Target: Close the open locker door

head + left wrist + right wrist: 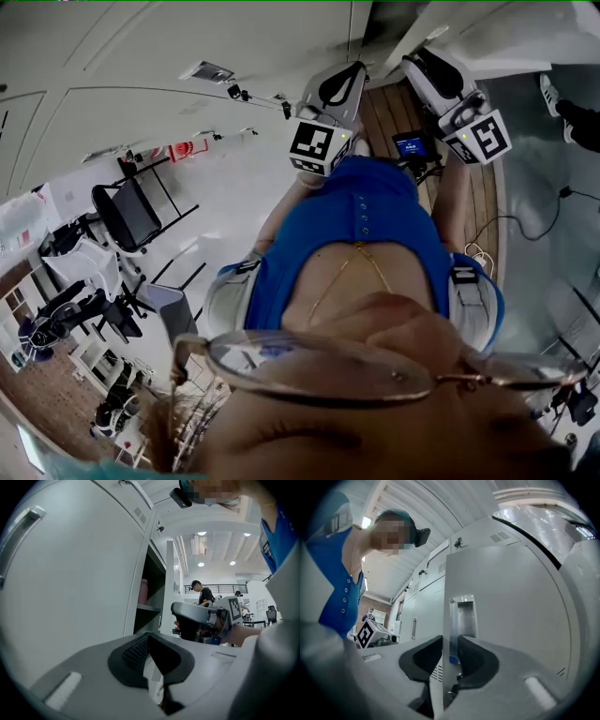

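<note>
Up close, the right gripper (451, 657) holds its jaws wide apart, straddling the open locker door's (506, 616) thin edge near the recessed handle (464, 616), not clamping it

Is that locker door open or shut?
Open: the locker door stands clear, baring a shelf with a pink bottle.

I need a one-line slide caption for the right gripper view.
Right tongs straddle the free edge of the open locker door, near its recessed handle.

Head view downward; gripper views close on lockers (70, 573).
</note>
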Motion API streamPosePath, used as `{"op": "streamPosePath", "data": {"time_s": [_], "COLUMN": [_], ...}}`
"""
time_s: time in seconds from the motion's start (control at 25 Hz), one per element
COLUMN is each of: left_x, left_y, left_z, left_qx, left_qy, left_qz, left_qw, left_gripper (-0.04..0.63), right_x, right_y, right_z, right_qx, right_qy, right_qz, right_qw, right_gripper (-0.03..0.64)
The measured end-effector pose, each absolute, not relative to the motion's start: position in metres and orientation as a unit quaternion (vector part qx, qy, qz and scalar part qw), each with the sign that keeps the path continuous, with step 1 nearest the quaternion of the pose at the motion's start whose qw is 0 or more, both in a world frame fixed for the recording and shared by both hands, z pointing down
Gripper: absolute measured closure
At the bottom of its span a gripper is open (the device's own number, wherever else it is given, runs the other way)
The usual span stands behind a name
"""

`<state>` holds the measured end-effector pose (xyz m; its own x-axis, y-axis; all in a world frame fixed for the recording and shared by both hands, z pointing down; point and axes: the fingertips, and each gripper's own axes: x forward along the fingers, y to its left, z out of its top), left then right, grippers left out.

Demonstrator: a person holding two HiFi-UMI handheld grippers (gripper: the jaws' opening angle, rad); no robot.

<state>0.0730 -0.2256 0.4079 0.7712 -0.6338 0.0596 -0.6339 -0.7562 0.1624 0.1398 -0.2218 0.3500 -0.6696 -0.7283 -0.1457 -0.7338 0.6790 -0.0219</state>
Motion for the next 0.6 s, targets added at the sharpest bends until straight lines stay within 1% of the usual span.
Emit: {"op": "streamPosePath", "data": {"time_s": [0.24,0.36,0.6], "left_x": [0.066,0.064,0.057], "left_y": [-0.227,-0.228,-0.231], "left_z": [0.41,0.41,0.411], "left_qx": [0.93,0.926,0.92], "left_qy": [-0.357,-0.366,-0.382], "left_qz": [-0.002,0.0,0.002], "left_qw": [0.089,0.089,0.088], "left_gripper": [0.601,0.601,0.601], "right_x": [0.138,0.138,0.132], "right_y": [-0.23,-0.236,-0.25], "right_z": [0.351,0.35,0.349], "right_qx": [-0.376,-0.367,-0.379], "right_qy": [0.922,0.924,0.92], "right_qz": [0.01,0.002,0.008], "right_qw": [0.096,0.109,0.099], "right_gripper": [0.525,0.542,0.549]}}
